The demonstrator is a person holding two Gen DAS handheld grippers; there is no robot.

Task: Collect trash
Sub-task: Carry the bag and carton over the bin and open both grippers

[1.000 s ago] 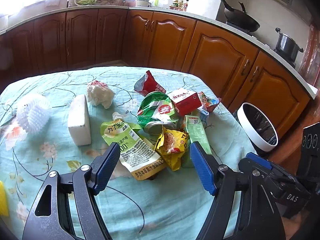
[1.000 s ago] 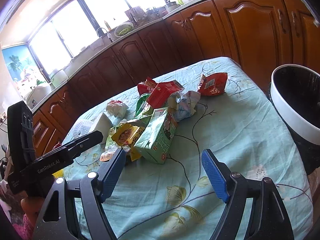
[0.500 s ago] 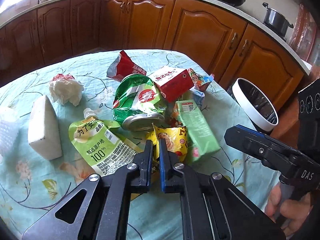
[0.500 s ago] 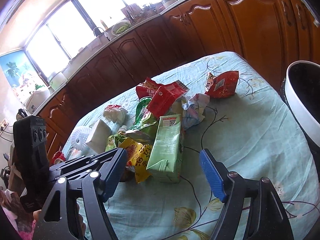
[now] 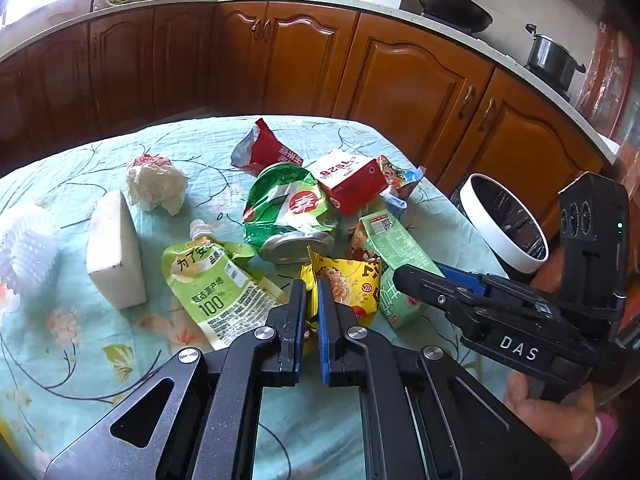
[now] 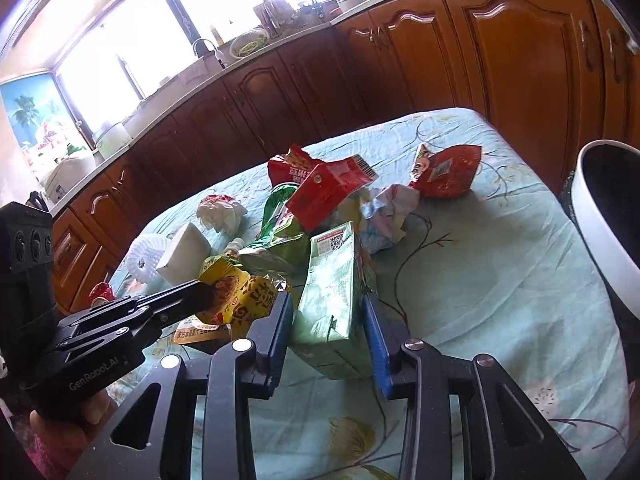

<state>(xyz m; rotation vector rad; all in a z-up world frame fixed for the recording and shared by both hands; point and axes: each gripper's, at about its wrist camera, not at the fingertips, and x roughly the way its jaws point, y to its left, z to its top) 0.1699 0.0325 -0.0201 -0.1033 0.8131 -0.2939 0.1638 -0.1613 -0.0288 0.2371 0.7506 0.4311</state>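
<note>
Trash lies heaped on a table with a floral cloth [image 5: 120, 360]. My left gripper [image 5: 312, 286] is shut on the near corner of a yellow snack wrapper [image 5: 352, 284]; the right wrist view shows the same grip on the wrapper [image 6: 244, 296]. My right gripper [image 6: 326, 314] is closing on a green drink carton [image 6: 332, 276] that lies flat, and both pads meet its sides. The left wrist view shows that gripper [image 5: 424, 276] at the carton [image 5: 394, 240]. A white bin with a black liner [image 5: 484, 232] stands beyond the table's right edge.
Around the heap lie a green spouted pouch [image 5: 208, 280], a green foil bag [image 5: 288, 208], a red carton [image 5: 352, 184], a red wrapper [image 5: 264, 148], crumpled tissue [image 5: 156, 184], a white foam block [image 5: 114, 248] and a foam net [image 5: 24, 248]. Wooden cabinets ring the table.
The left jaws went from wide open to shut on the yellow wrapper. The right gripper came in over the green carton and its jaws narrowed onto it.
</note>
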